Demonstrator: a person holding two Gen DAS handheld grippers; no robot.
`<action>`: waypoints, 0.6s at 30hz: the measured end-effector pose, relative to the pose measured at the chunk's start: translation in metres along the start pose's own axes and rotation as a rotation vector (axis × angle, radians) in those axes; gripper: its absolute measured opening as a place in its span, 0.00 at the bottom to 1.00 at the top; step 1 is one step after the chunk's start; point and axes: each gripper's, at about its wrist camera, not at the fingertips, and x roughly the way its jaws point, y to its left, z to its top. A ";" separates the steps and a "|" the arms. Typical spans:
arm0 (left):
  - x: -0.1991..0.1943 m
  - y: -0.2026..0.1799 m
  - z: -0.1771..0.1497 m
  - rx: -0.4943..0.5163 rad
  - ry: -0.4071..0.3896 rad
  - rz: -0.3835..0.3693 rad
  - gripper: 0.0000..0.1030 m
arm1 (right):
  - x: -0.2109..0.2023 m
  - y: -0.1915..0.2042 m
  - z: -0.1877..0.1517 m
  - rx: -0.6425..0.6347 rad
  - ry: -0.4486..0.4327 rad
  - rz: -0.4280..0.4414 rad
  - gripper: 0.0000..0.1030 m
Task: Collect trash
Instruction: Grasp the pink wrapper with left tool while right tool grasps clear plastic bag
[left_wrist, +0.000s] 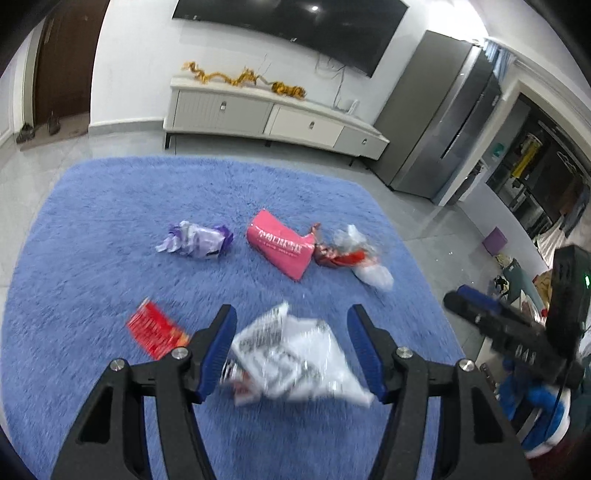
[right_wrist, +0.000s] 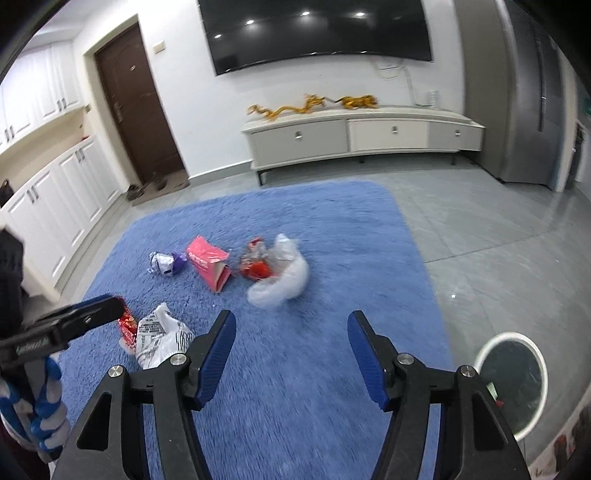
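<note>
Litter lies scattered on the blue rug (left_wrist: 110, 229), so both tools point down at it. The left gripper (left_wrist: 291, 321), fingers apart, frames the white printed bag (left_wrist: 291, 354) without pinching it. The right gripper (right_wrist: 291, 325), also open and empty, hovers near the clear plastic bag (right_wrist: 284, 280); the bin (right_wrist: 511, 376) waits at right.

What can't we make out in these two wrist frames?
- White printed bag: left wrist view, motion blur; print unreadable, contact with the left gripper unclear.
- Red packet: right wrist view, partly hidden behind the left gripper's finger.
- Bin: right wrist view, dark inside, partly covered by the right gripper; contents unclear.
- Pink box: lettering too small.
</note>
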 end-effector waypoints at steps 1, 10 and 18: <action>0.009 0.000 0.006 -0.012 0.012 -0.001 0.59 | 0.010 0.002 0.004 -0.011 0.009 0.009 0.59; 0.078 -0.005 0.052 -0.092 0.081 0.073 0.59 | 0.066 0.000 0.021 -0.083 0.068 0.056 0.61; 0.123 0.002 0.059 -0.143 0.155 0.122 0.59 | 0.093 -0.013 0.015 -0.145 0.120 0.061 0.61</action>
